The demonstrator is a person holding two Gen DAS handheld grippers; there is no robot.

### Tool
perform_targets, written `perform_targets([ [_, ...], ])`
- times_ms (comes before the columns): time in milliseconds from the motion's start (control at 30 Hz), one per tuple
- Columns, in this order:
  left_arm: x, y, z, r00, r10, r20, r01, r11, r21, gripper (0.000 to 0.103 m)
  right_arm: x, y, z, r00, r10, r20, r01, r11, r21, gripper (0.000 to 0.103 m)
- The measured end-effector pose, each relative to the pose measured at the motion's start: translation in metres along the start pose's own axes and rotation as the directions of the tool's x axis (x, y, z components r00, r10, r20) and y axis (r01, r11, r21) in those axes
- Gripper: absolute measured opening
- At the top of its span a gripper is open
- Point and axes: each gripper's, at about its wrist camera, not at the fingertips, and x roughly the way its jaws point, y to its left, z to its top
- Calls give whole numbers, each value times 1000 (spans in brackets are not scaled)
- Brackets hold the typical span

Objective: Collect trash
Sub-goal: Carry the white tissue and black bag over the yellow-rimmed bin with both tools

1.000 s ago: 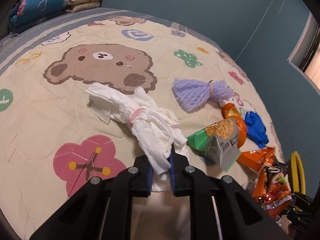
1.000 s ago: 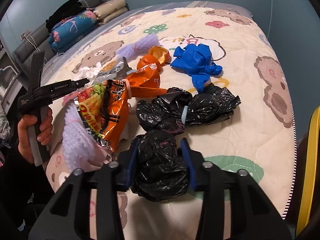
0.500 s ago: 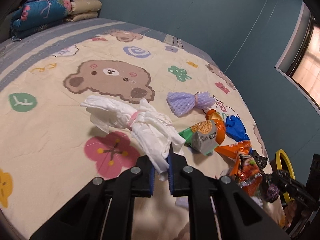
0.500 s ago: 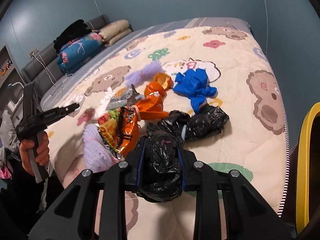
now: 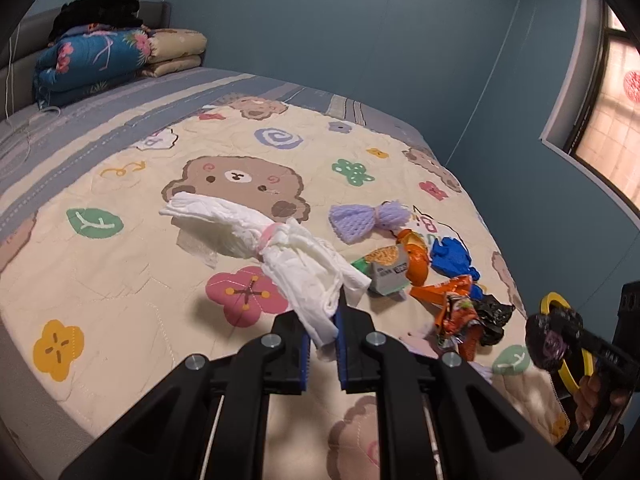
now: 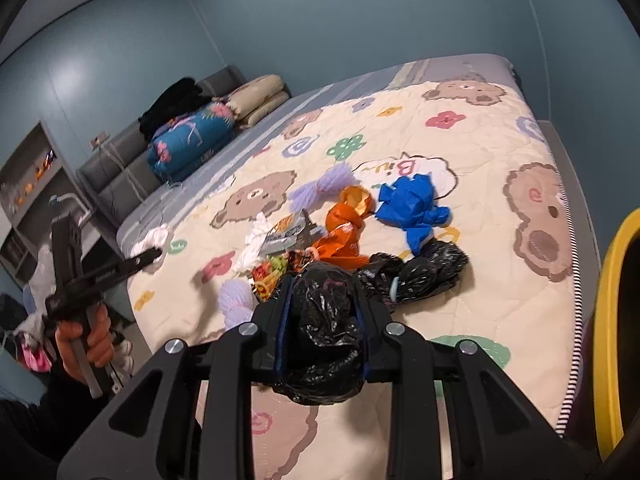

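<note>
My left gripper (image 5: 322, 338) is shut on one end of a white tissue bundle (image 5: 256, 236) tied with a pink band; the bundle hangs lifted above the bed quilt (image 5: 120, 280). My right gripper (image 6: 322, 320) is shut on a black plastic bag (image 6: 324, 320), held above the quilt (image 6: 500, 300); it also shows in the left wrist view (image 5: 546, 338). On the quilt lie a purple foam net (image 5: 366, 218), orange wrappers (image 6: 344, 224), a blue glove (image 6: 414, 208), a second black bag (image 6: 424, 270) and a snack packet (image 5: 384, 270).
A yellow-rimmed bin (image 6: 612, 320) stands at the bed's right edge. Folded blankets and pillows (image 5: 100, 60) lie at the headboard. Another purple net (image 6: 236, 304) lies near the bed's near edge. Blue walls surround the bed; a window (image 5: 616, 120) is to the right.
Both grippers have risen and pulled back from the bed with their loads. The tissue bundle has lifted off the quilt, and the black bag is raised clear of the trash pile.
</note>
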Motion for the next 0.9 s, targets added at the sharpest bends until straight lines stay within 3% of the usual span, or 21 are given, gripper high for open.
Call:
perform_targets([
  [167, -12, -24, -1, 1000, -16, 4, 16, 998, 58, 9, -24, -6, 7, 998, 17, 57, -19, 999, 39, 25],
  [467, -25, -92, 5, 995, -96, -6, 95, 972, 213, 9, -72, -8, 16, 993, -34, 117, 27, 998, 61, 25],
  [900, -15, -212, 10, 963, -256, -81, 267, 886, 379, 9, -163, -54, 18, 956, -219, 194, 195, 972, 133, 25],
])
